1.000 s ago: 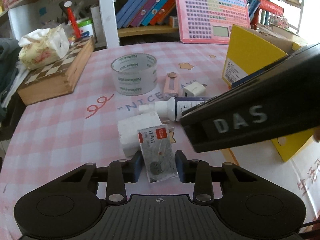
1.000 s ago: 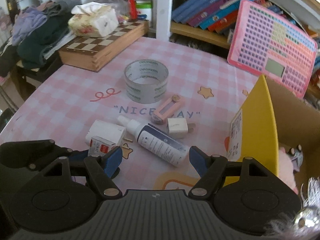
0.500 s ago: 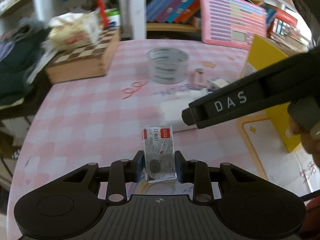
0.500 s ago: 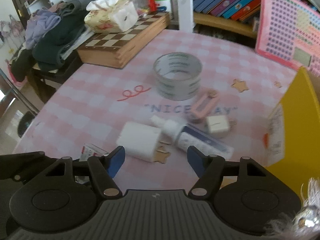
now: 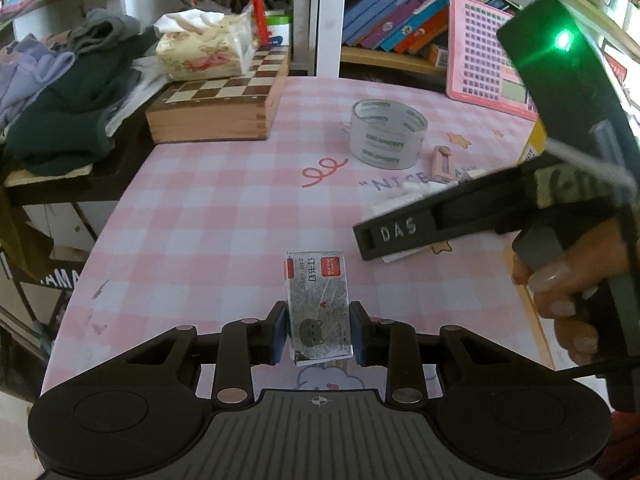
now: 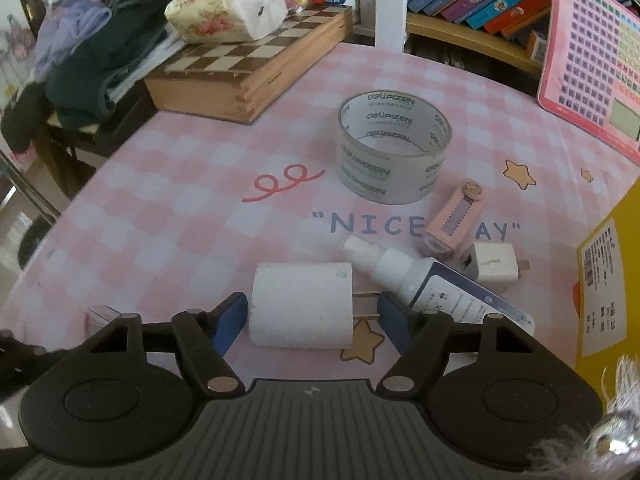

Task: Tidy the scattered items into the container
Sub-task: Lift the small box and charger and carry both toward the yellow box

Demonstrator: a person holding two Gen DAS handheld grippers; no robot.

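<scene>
My left gripper (image 5: 319, 330) is shut on a small silver staples box (image 5: 318, 300), held just above the pink checked tablecloth. My right gripper (image 6: 310, 312) straddles a white charger plug (image 6: 300, 304) lying on its side. Its jaws are closing, and the blue pads sit close beside the plug body and its prongs without clearly pressing. A tape roll (image 6: 394, 152), a pink cutter (image 6: 454, 216), a white spray bottle (image 6: 440, 284) and a small white adapter (image 6: 490, 262) lie beyond. The yellow cardboard box (image 6: 612, 280) stands at the right. A hand (image 5: 560, 280) holds the right gripper.
A wooden chess box (image 6: 248, 76) with a tissue pack (image 6: 228, 8) on it sits at the back left. Clothes (image 6: 92, 52) are piled beyond the table's left edge. A pink keypad board (image 6: 592, 60) leans against the bookshelf at the back right.
My left gripper has carried the staples box left, away from the cluster. My right gripper has sunk and shifted left from over the spray bottle to the white charger plug, its jaws narrowing.
</scene>
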